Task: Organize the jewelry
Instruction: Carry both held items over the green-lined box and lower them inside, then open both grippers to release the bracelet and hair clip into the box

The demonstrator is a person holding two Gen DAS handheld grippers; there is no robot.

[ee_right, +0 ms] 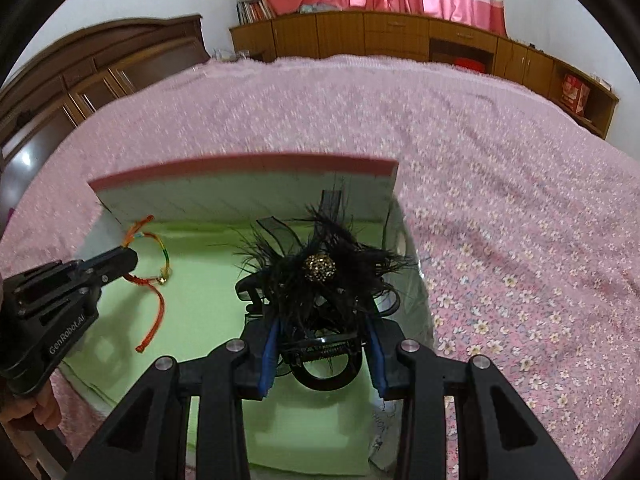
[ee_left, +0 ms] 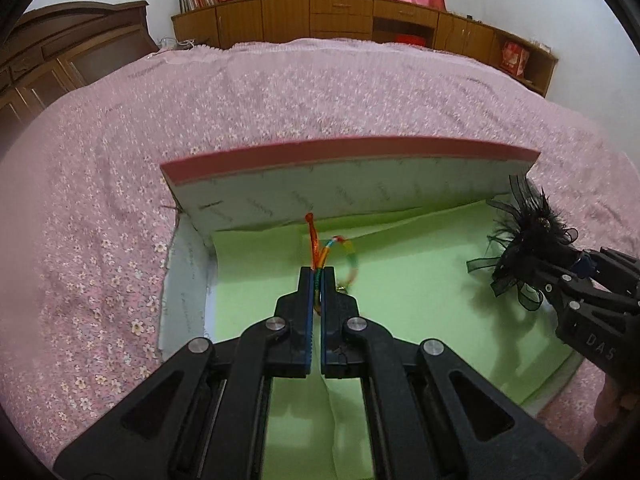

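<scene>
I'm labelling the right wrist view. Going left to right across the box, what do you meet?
Left gripper → rainbow cord bracelet it pinches → black feather hair clip in the right gripper → box's right wall → pink floral bedspread.

Box lid point(ee_left: 348, 184) is standing upright along the far edge, blocking approach from behind. Green lining point(ee_left: 420, 280) between the left claw point(ee_left: 318, 276) and right claw point(ee_right: 322, 336) is lying bare. Bedspread point(ee_left: 320, 92) beyond the lid is lying open.
</scene>
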